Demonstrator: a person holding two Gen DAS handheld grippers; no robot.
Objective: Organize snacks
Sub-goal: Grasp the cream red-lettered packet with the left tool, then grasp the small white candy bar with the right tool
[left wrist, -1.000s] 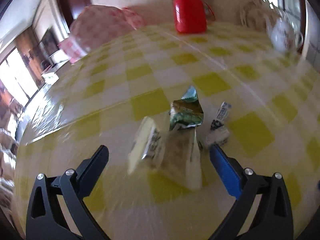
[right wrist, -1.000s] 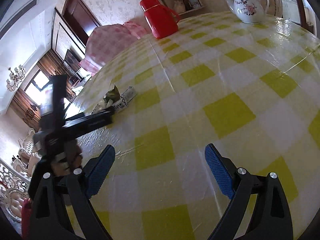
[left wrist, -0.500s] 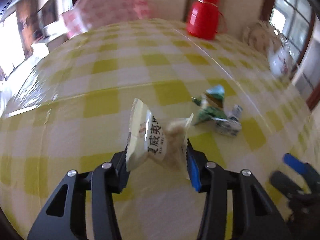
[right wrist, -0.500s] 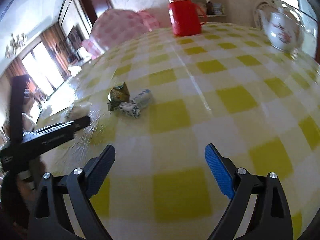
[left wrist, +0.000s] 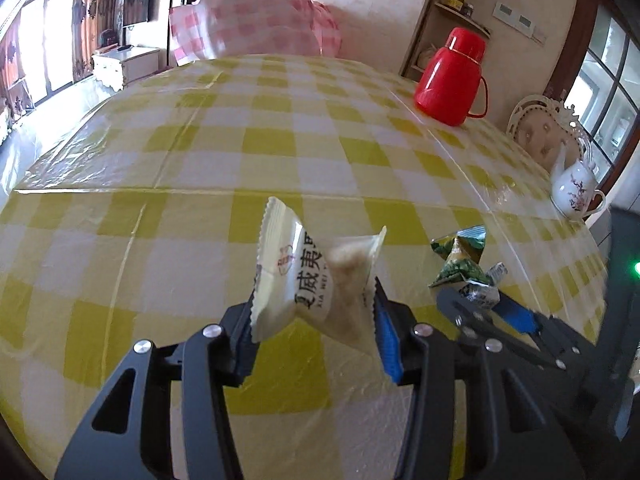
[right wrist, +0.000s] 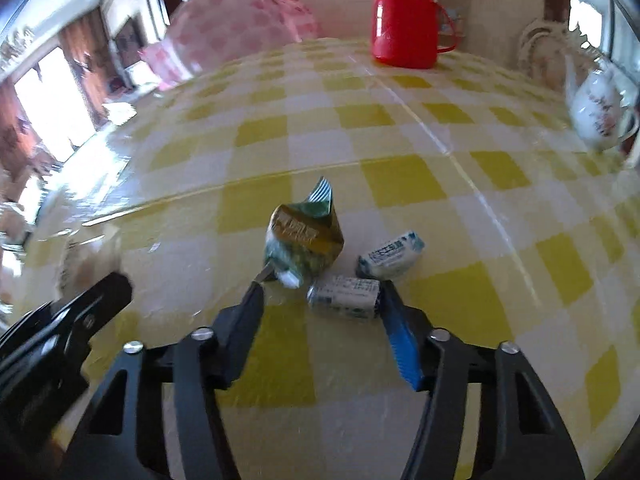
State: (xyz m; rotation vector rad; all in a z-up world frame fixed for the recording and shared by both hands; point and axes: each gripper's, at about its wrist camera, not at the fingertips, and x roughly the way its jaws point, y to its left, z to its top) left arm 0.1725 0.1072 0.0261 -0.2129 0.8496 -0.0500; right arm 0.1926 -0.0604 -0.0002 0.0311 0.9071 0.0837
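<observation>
My left gripper [left wrist: 314, 316] is shut on a white snack packet [left wrist: 304, 276] with Chinese print and holds it above the yellow checked table [left wrist: 280, 152]. My right gripper [right wrist: 320, 300] has its jaws partly closed around a small white and blue candy [right wrist: 345, 295] that lies on the table. A green snack packet [right wrist: 306, 240] and a second white and blue candy [right wrist: 390, 255] lie just beyond it. The right gripper also shows in the left wrist view [left wrist: 486, 310], beside the green packet [left wrist: 460, 258].
A red thermos jug [left wrist: 452, 78] stands at the far side of the table, also in the right wrist view [right wrist: 406, 16]. A white flowered teapot [left wrist: 576, 192] stands at the right edge. A pink checked food cover [left wrist: 256, 20] sits at the back.
My left gripper closed on the white packet and lifted it off the table. My right gripper moved in to the candies and narrowed its jaws around one.
</observation>
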